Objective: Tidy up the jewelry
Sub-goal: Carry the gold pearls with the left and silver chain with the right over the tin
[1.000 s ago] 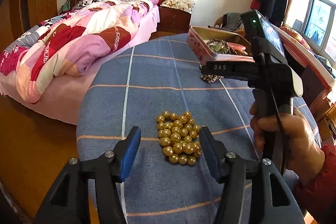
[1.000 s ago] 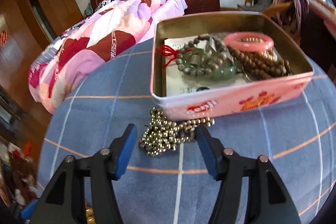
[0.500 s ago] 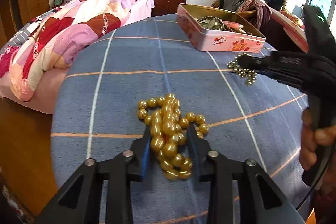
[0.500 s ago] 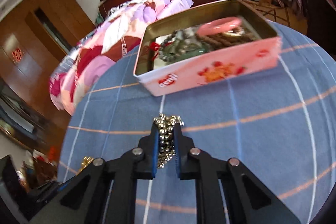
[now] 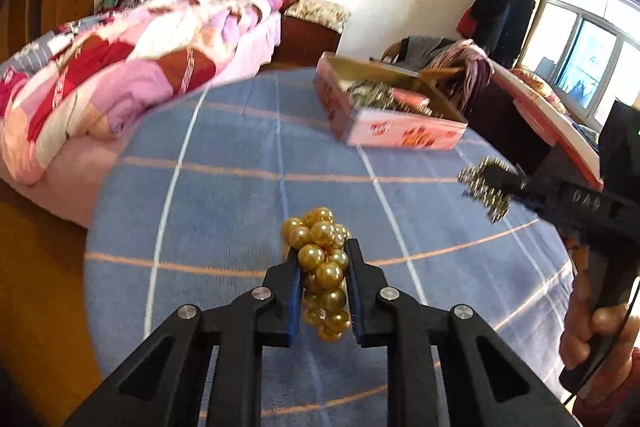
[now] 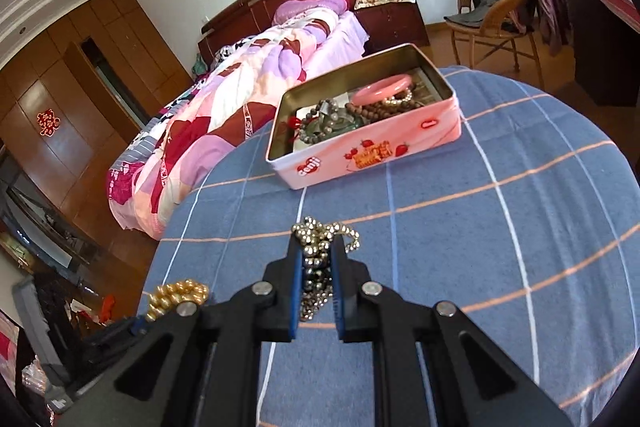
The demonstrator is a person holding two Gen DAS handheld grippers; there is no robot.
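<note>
Both bunches have come up off the surface [image 6: 500, 227] since half a second ago. Between the left gripper [image 5: 323, 279] fingers [image 5: 290, 283] the gold bead necklace [image 5: 322, 267] is clamped, beads spilling above and below the pads. The right gripper [image 6: 316, 279] fingers [image 6: 295, 287] pinch the silver bead chain [image 6: 316, 247] (a loop trails off to the right). Ahead of both sits the open pink tin [image 6: 372, 151], holding a pink bangle [image 6: 383, 89] and dark bead strings [image 6: 324, 121].
</note>
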